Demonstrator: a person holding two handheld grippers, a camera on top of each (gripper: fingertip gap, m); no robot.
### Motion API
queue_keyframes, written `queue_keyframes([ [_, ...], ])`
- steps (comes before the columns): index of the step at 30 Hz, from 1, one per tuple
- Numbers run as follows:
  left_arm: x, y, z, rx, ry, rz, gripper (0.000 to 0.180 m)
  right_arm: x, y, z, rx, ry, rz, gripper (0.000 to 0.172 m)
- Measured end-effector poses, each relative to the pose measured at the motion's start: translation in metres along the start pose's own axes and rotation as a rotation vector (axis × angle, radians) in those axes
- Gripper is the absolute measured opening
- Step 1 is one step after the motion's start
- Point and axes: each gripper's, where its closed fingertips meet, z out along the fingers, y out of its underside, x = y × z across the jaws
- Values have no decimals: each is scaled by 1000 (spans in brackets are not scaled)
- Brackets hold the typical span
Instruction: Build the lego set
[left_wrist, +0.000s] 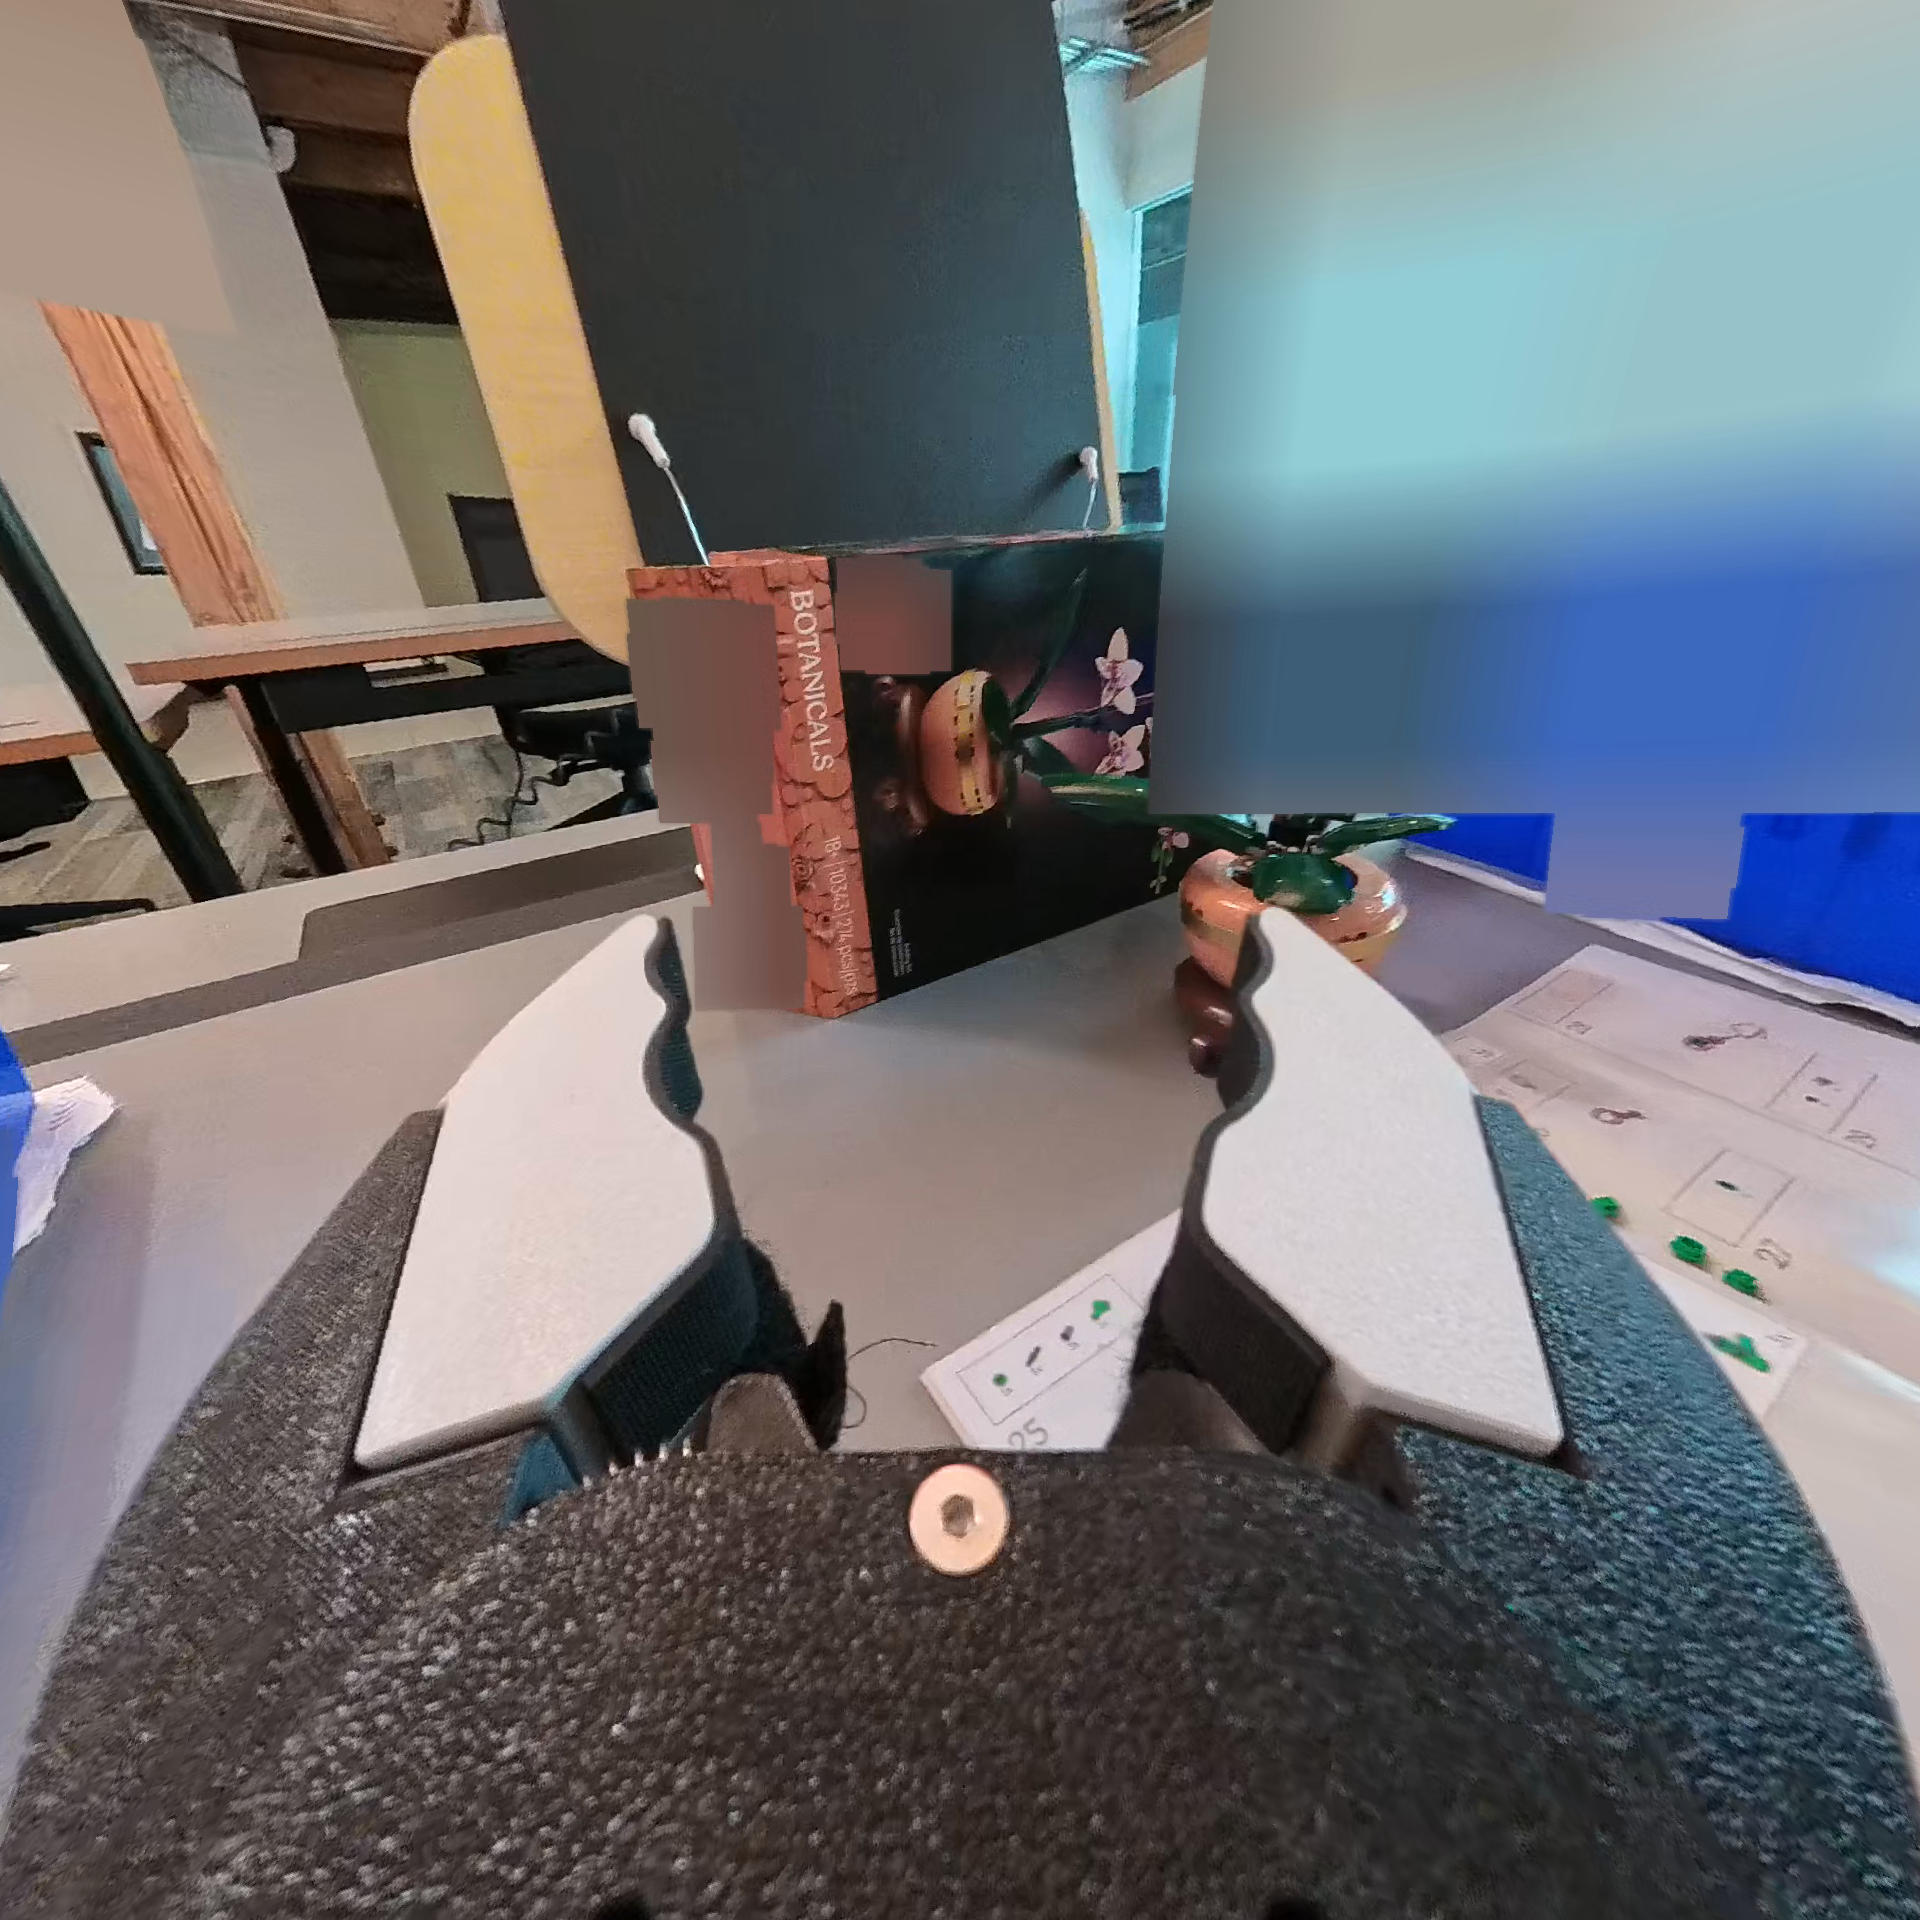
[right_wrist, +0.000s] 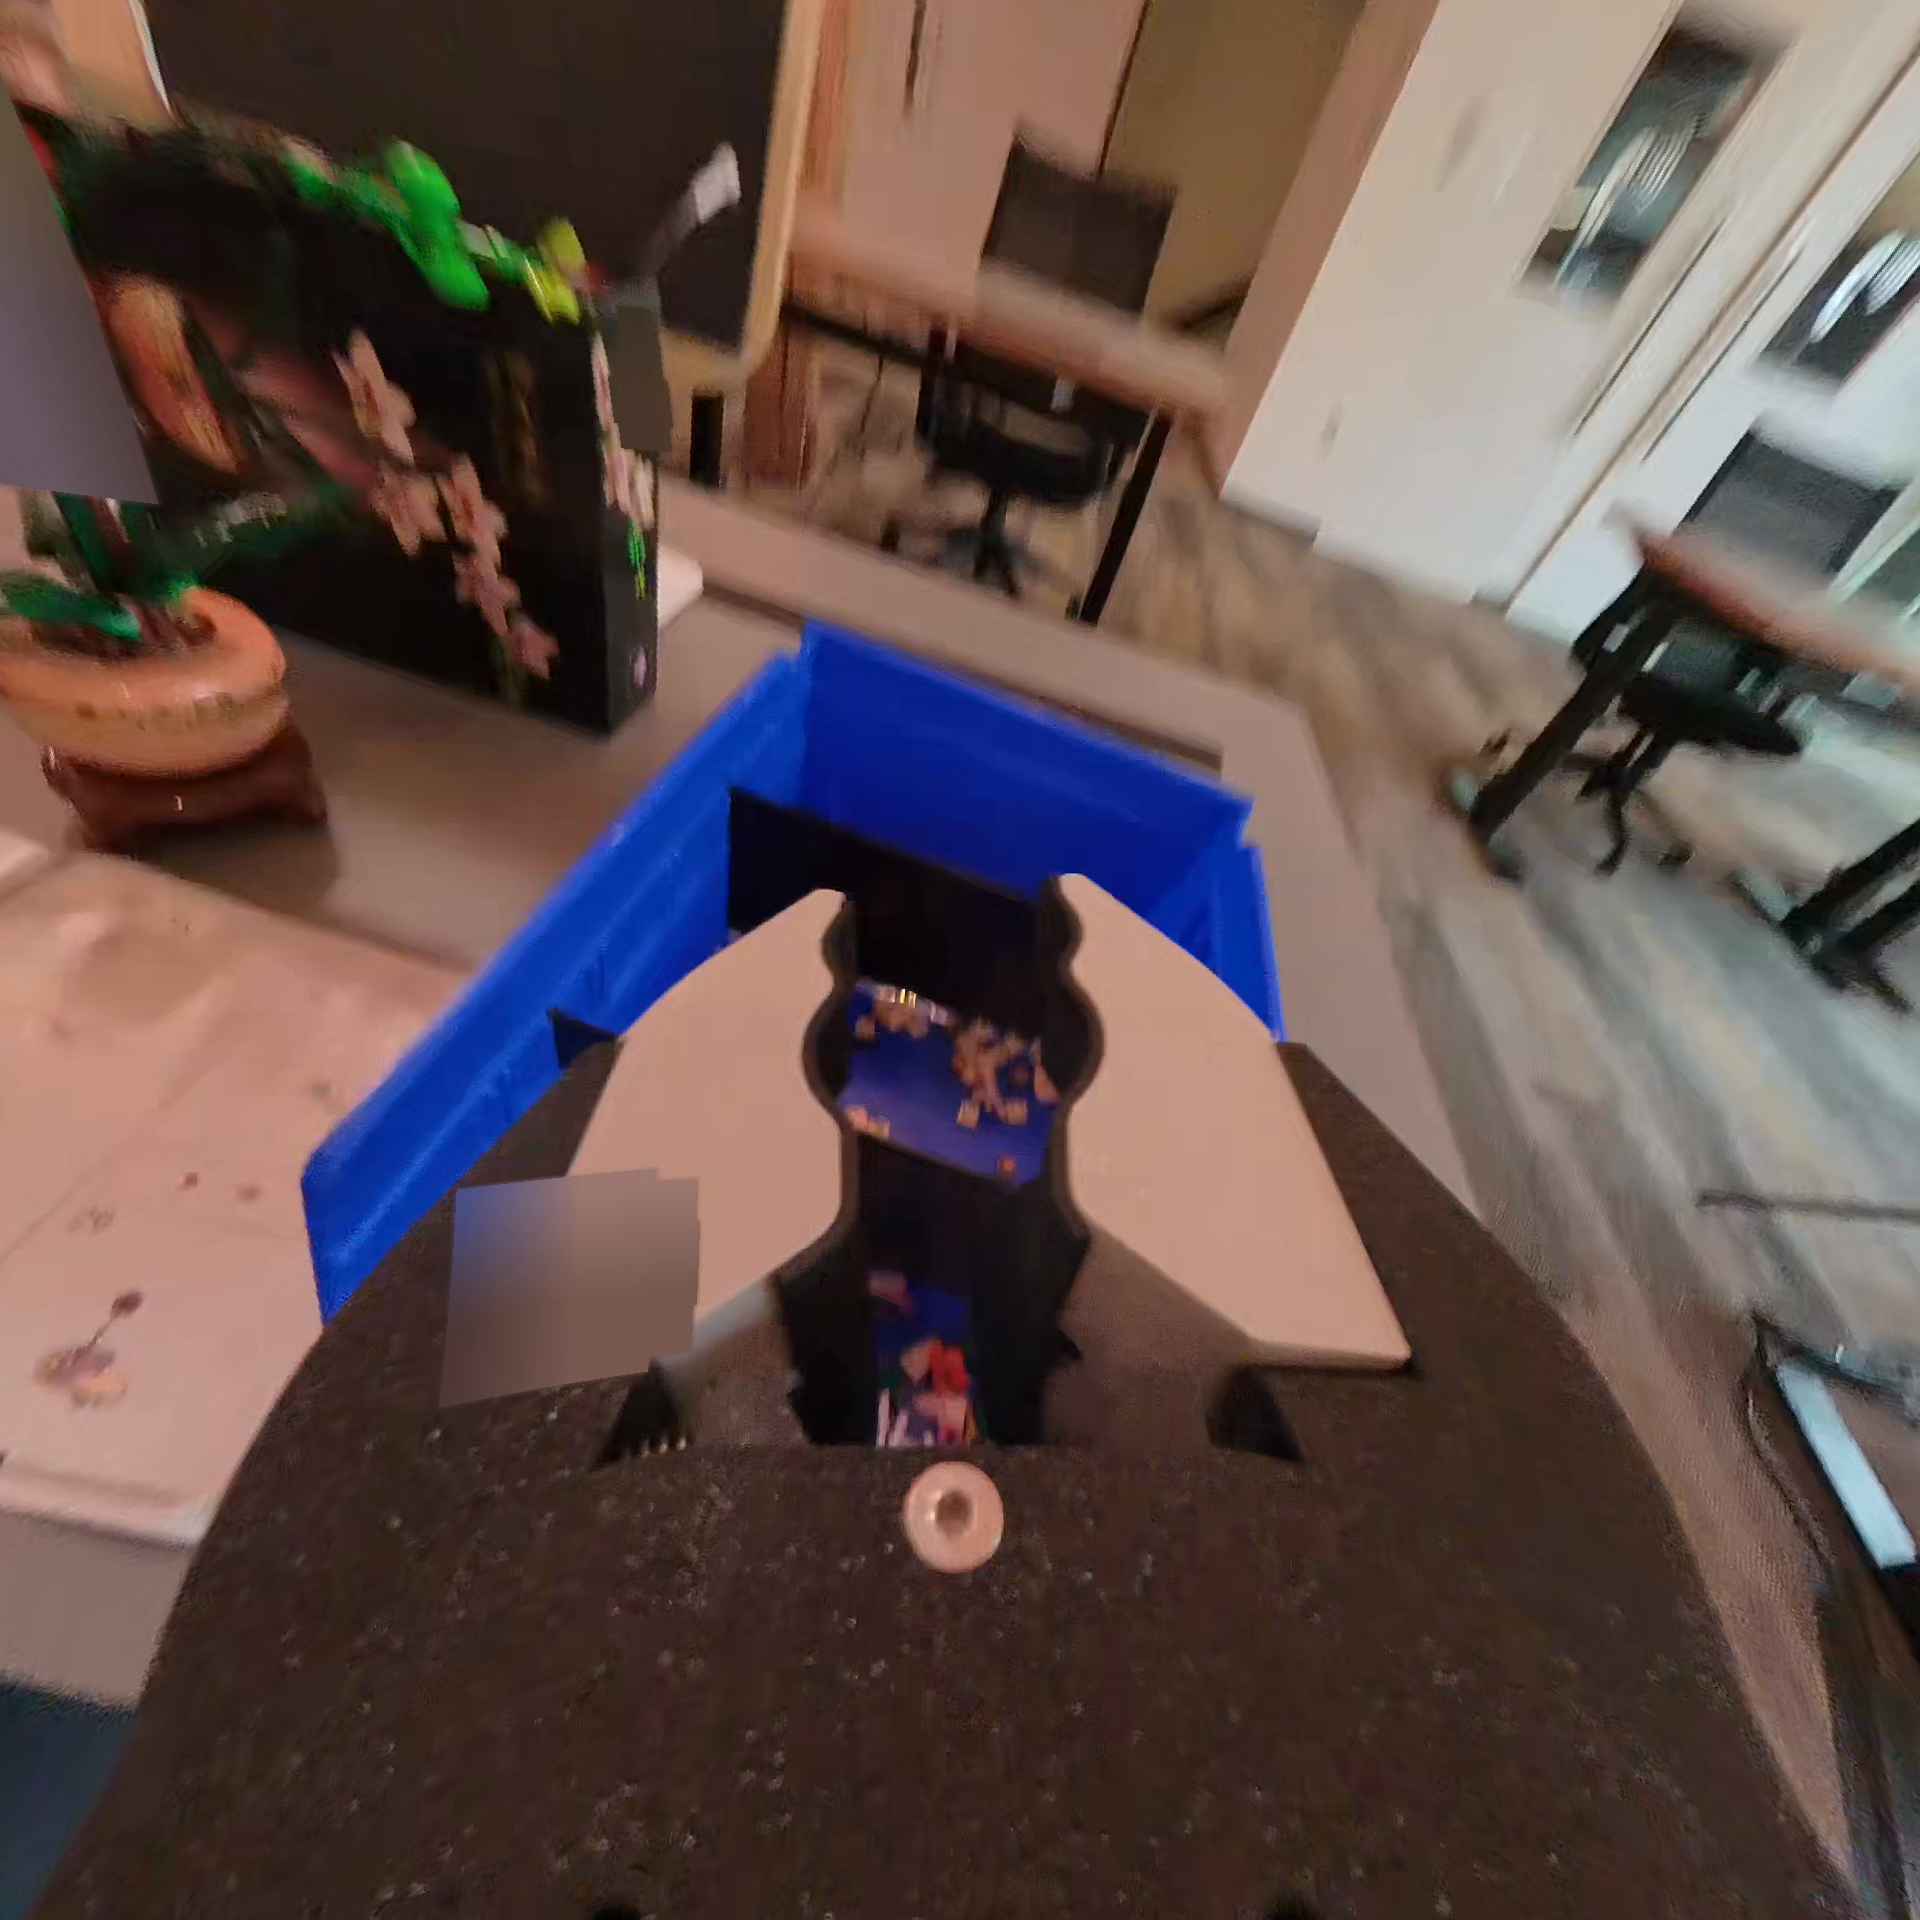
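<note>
Grey tabletop at frame centre: left gripper lies low, jaws wide and bare, near the pot. Right gripper tilts over the blue bin, jaws narrowly parted, nothing gripped.

Right wrist view smeared throughout by motion. Small pieces on the floor of the blue bin, seen between the fingers, too blurred to identify. Bin's near end hidden behind the gripper body. Flower pot, beyond the left gripper's right finger, partly covered by that fingertip. Sheet near the finger bases cut off by the gripper body.
</note>
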Motion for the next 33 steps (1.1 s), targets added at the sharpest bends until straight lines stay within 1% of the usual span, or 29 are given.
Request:
queue_keyframes([
  [1, 2, 0, 0, -4, 8, -7, 98, -1, -2, -2, 34, 24, -19, 49],
  [2, 5, 0, 0, -11, 17, -12, 96, -2, 6, 1, -11, 45, -47, 77],
  [3, 8, 0, -1, -21, 24, -16, 93, -4, 20, 4, -111, 54, -61, 96],
  [4, 11, 1, -2, -28, 35, -19, 91, -4, 32, 7, -196, 71, -63, 108],
  [5, 15, -1, -3, -32, 51, -19, 90, -3, 37, 9, -238, 94, -66, 117],
  [6, 20, -2, -3, -33, 68, -14, 89, -4, 35, 11, -227, 117, -73, 116],
  [7, 23, -3, -3, -34, 78, -3, 85, -6, 26, 13, -169, 137, -65, 104],
  [8, 28, -7, -3, -35, 76, 16, 77, -7, 16, 13, -107, 158, -45, 89],
  [9, 29, -9, -4, -41, 69, 35, 64, -9, 7, 13, -76, 166, -18, 71],
  [10, 31, -10, -5, -55, 64, 47, 43, -16, -4, 12, -40, 139, 17, 46],
  [11, 33, -10, -7, -84, 60, 37, 14, -26, -21, 12, 34, 89, 65, 23],
  [12, 33, -8, -8, -126, 52, 4, 1, -39, -43, 12, 127, 20, 128, 3],
  [13, 34, -6, -9, -169, 48, -38, 0, -57, -65, 13, 206, -79, 198, 0],
  [14, 35, -4, -9, -199, 56, -72, 0, -80, -83, 15, 243, -215, 254, 0],
  [15, 37, -3, -9, -214, 71, -101, 0, -105, -98, 17, 245, -360, 308, 0],
  [17, 40, -3, -11, -227, 100, -148, 0, -145, -132, 17, 258, -566, 443, 0],
  [20, 49, -5, -15, -238, 151, -189, 0, -208, -194, 1, 189, -870, 627, 0],
  [21, 51, -5, -17, -242, 158, -198, 0, -228, -214, -8, 143, -942, 657, 0],
  [22, 53, -5, -19, -249, 162, -203, 0, -249, -233, -19, 106, -1000, 634, 0],
  [23, 56, -4, -22, -262, 164, -203, 0, -267, -251, -31, 90, -1016, 572, 0],
  [25, 59, -2, -27, -291, 168, -198, 0, -296, -279, -55, 114, -988, 386, 0],
  [26, 62, -1, -29, -301, 178, -193, 1, -309, -289, -69, 130, -982, 301, 0],
  [28, 67, -4, -31, -309, 196, -177, 1, -330, -303, -95, 145, -1014, 190, 0],
  [29, 70, -6, -32, -311, 204, -163, 2, -332, -307, -97, 177, -977, 141, 0],
  [30, 72, -8, -33, -311, 212, -150, 2, -333, -310, -97, 169, -968, 152, 0],
  [31, 74, -10, -33, -309, 221, -139, 2, -338, -312, -102, 151, -1024, 174, 0],
  [33, 79, -13, -32, -301, 241, -124, 3, -341, -315, -104, 101, -1066, 191, 0],
])
